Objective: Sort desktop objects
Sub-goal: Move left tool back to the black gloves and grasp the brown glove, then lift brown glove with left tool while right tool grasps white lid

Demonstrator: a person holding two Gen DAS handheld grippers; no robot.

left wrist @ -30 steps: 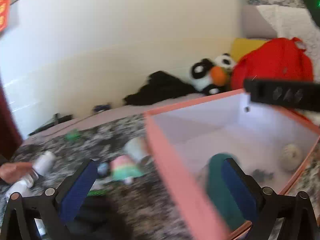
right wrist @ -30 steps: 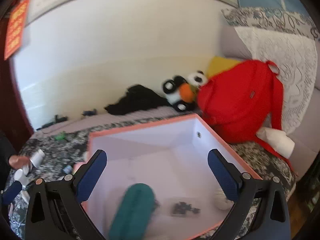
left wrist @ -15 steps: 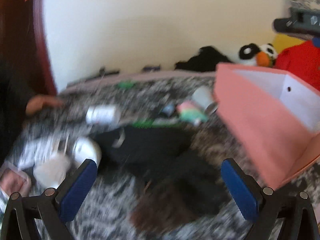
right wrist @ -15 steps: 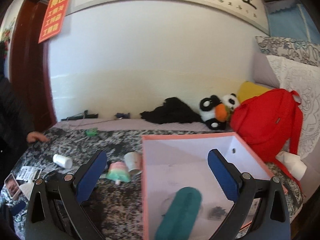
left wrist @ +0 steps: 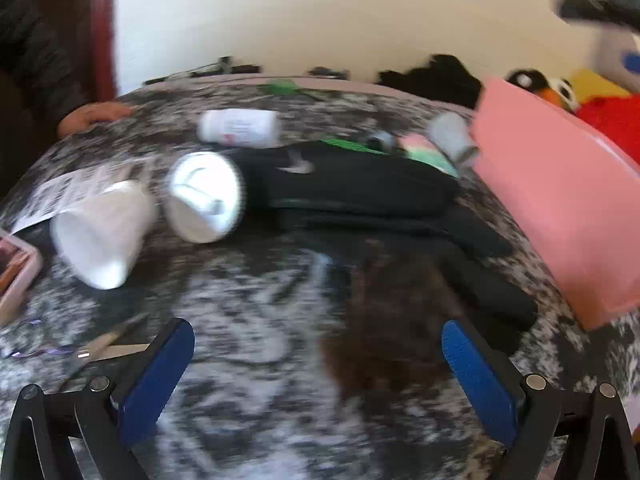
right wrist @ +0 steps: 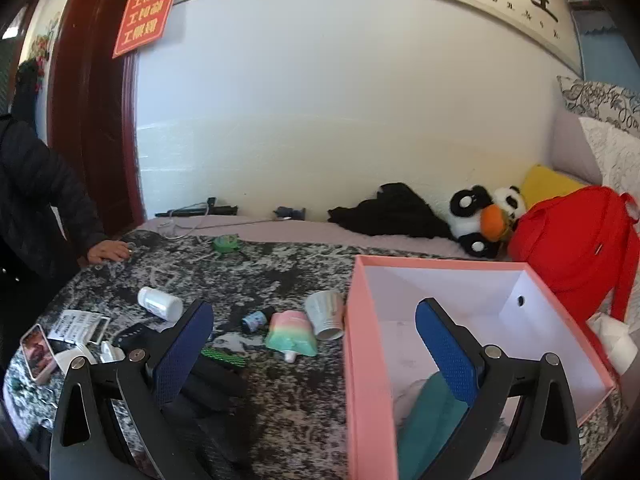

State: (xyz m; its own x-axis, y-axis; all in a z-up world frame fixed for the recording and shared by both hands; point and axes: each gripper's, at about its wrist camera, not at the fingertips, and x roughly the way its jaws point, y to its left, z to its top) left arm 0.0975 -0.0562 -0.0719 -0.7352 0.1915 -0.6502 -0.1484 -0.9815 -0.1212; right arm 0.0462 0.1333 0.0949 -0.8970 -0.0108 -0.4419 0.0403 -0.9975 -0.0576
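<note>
We hold the left gripper point(left wrist: 318, 364) spread and empty above the table point(left wrist: 260, 312) near two white cups point(left wrist: 204, 196), and the right gripper point(right wrist: 314, 344), also spread, at the pink box point(right wrist: 360, 360), ready to sort.

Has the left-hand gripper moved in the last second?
Yes. The left gripper has swung to its left, away from the pink box: a second ago the box filled its view, and now it sits at the right edge, with the white cups ahead.
</note>
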